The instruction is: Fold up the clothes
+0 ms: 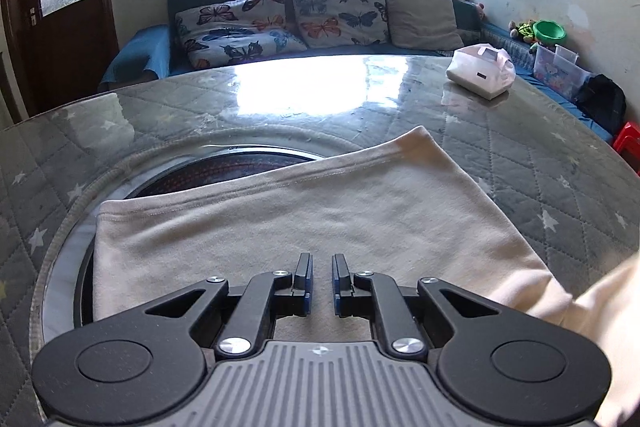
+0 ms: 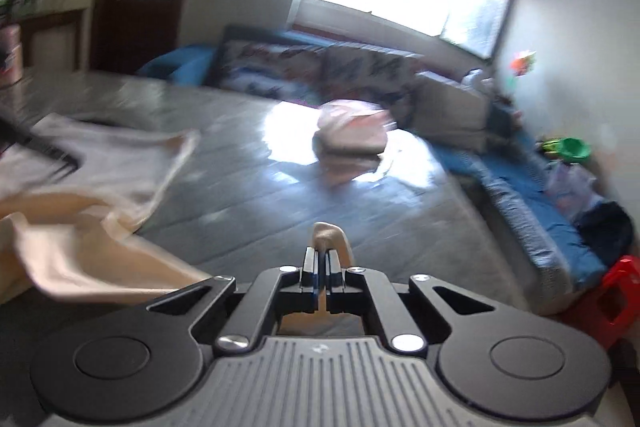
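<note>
Jaws, right gripper (image 2: 321,259): closed, with a small bunch of cream cloth pinched between the pads and poking out past the tips. We read this as a corner or edge of the cream garment (image 1: 304,211); the right wrist view is blurred, so which corner we cannot tell.

Jaws, left gripper (image 1: 321,267): nearly closed, a narrow gap between the pads, nothing in that gap. They hang over the garment's middle, tips pointing toward its hemmed far edge; whether they touch the cloth we cannot tell.

Garment: spread over the table (image 1: 540,163), partly covering the round inset (image 1: 224,167) at the table's centre. Its long axis runs from the table's left side toward the right. The right-hand end lifts off the surface and trails toward our right jaws, so the held end lies on the right, the flat body to the left of it.

Judgement: the right hand owns the fold; we expect it to carry its end leftward across the body while the left jaws stay near as an anchor.

Further out: white box (image 1: 482,75) near the table's far right edge, well apart from the garment.
</note>
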`<state>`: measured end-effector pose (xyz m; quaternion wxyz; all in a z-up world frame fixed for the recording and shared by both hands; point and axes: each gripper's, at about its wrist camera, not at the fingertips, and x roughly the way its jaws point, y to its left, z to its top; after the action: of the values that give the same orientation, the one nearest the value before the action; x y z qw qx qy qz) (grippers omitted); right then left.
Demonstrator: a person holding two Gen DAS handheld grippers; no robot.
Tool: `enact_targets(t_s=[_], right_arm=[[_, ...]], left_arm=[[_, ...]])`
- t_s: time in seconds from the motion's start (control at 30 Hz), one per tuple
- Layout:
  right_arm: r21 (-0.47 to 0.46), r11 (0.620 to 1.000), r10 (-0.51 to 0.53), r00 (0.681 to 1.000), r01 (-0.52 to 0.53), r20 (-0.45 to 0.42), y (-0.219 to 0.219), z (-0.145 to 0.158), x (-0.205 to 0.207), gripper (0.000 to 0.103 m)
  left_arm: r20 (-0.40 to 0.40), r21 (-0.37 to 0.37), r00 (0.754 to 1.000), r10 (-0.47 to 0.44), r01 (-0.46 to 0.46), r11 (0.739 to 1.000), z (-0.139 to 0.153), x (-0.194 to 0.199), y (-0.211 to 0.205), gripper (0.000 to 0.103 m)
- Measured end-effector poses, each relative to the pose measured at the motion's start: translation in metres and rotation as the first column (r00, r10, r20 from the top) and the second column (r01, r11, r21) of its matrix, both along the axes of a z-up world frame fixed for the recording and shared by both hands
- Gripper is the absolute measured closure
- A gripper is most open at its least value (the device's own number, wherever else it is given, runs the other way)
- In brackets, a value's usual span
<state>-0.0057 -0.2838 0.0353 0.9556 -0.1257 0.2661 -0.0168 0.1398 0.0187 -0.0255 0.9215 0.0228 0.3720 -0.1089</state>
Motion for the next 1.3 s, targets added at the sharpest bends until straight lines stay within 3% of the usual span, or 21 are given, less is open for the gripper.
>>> enact_targets(t_s=[0.17,0.23,0.5,0.73,0.87,0.97,1.07,1.3], right_arm=[[0.019,0.995,-0.098,0.992,0.097,0.079,-0.03,0.016,0.003,0.101],[0.044,0.991,-0.126,0.99,0.123,0.071,-0.041,0.011,0.004,0.101],[0.059,0.975,-0.204,0.969,0.214,-0.141,-0.058,-0.049,0.025,0.097],[0.026,0.975,-0.218,0.975,0.219,-0.048,-0.056,-0.03,0.013,0.089],[0.073,0.989,-0.123,0.99,0.128,-0.076,-0.048,-0.03,0.022,0.089],[0.074,0.995,-0.06,0.994,0.067,-0.093,-0.035,-0.038,0.033,0.086],[0.12,0.991,-0.038,0.99,0.055,-0.137,-0.033,-0.047,0.044,0.086],[0.138,0.985,-0.076,0.984,0.099,-0.164,-0.044,-0.053,0.048,0.073]], left_arm=[[0.01,-0.009,1.0,-0.012,0.012,1.0,0.0,-0.001,0.002,0.089],[0.015,-0.005,1.0,-0.019,0.019,1.0,-0.001,-0.002,0.002,0.088],[0.027,-0.002,0.999,-0.026,0.026,1.0,-0.002,-0.006,0.003,0.084],[0.06,-0.02,0.994,-0.088,0.089,0.996,0.016,-0.03,-0.011,0.082],[0.099,-0.049,0.964,-0.246,0.252,0.967,0.032,-0.07,-0.038,0.08],[0.08,-0.07,0.938,-0.337,0.342,0.937,0.029,-0.097,-0.056,0.08],[0.039,-0.102,0.928,-0.371,0.373,0.922,0.02,-0.116,-0.063,0.08],[-0.014,-0.146,0.908,-0.418,0.412,0.9,0.012,-0.152,-0.06,0.08]])
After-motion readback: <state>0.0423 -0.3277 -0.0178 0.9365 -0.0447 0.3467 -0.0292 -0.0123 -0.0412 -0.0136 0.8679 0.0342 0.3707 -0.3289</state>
